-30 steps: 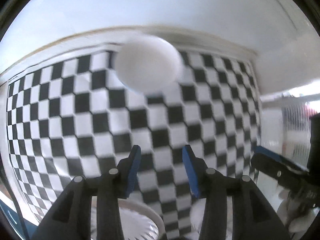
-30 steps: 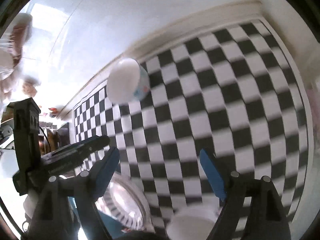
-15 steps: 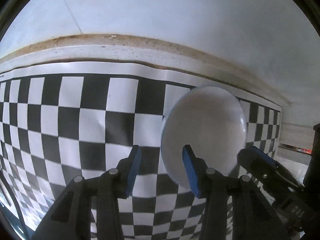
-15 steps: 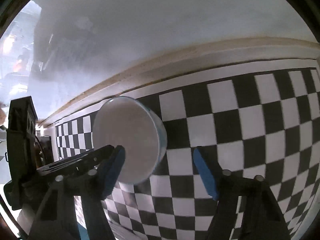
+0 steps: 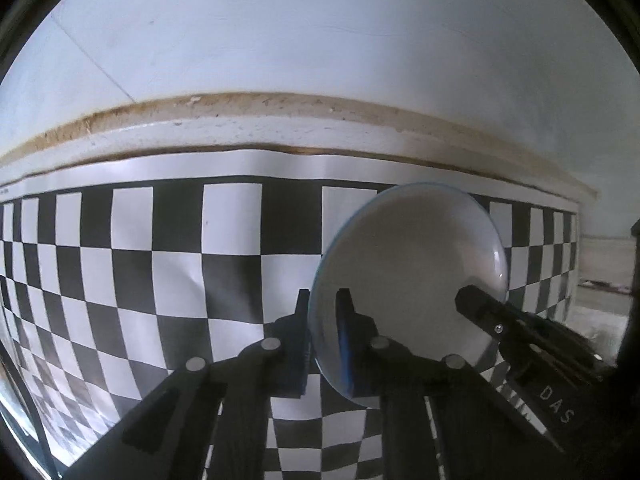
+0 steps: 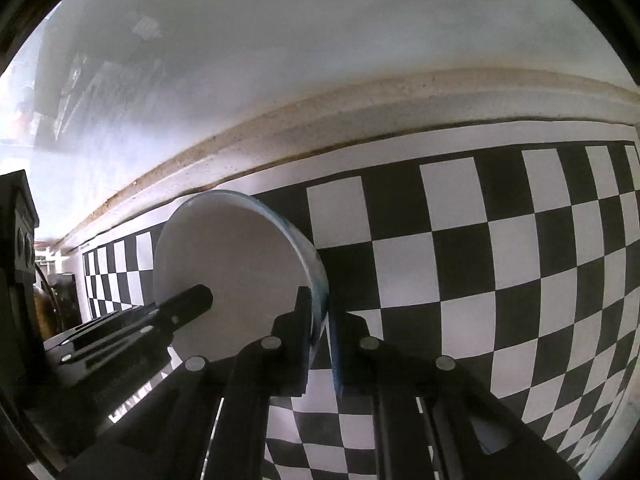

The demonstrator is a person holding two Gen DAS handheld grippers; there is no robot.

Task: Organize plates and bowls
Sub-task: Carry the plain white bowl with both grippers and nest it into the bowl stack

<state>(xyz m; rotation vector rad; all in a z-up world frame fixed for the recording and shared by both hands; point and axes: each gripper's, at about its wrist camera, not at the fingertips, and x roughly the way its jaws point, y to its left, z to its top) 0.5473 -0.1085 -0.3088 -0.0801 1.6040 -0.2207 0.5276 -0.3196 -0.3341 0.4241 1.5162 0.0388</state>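
I have one white bowl (image 5: 408,280) pinched from both sides, near the far edge of the checkered mat (image 5: 160,248), close to the pale ledge (image 5: 280,120) that runs behind the mat. The left gripper (image 5: 323,320) has its jaws closed on the bowl's left rim, one finger inside and one outside. The right gripper (image 6: 319,320) is clamped the same way on the opposite rim, where a bluish band shows on the outer wall.

To do this step well, I think I must move both hands together at the same speed and keep them level, because a thin rim can slip or twist out if one side goes ahead. The lift should be slow and straight up from the mat.

I cannot tell if the bowl's base is touching the mat, as the fingers cover it. The other plates and bowls are out of view, so the target place is unknown to me.
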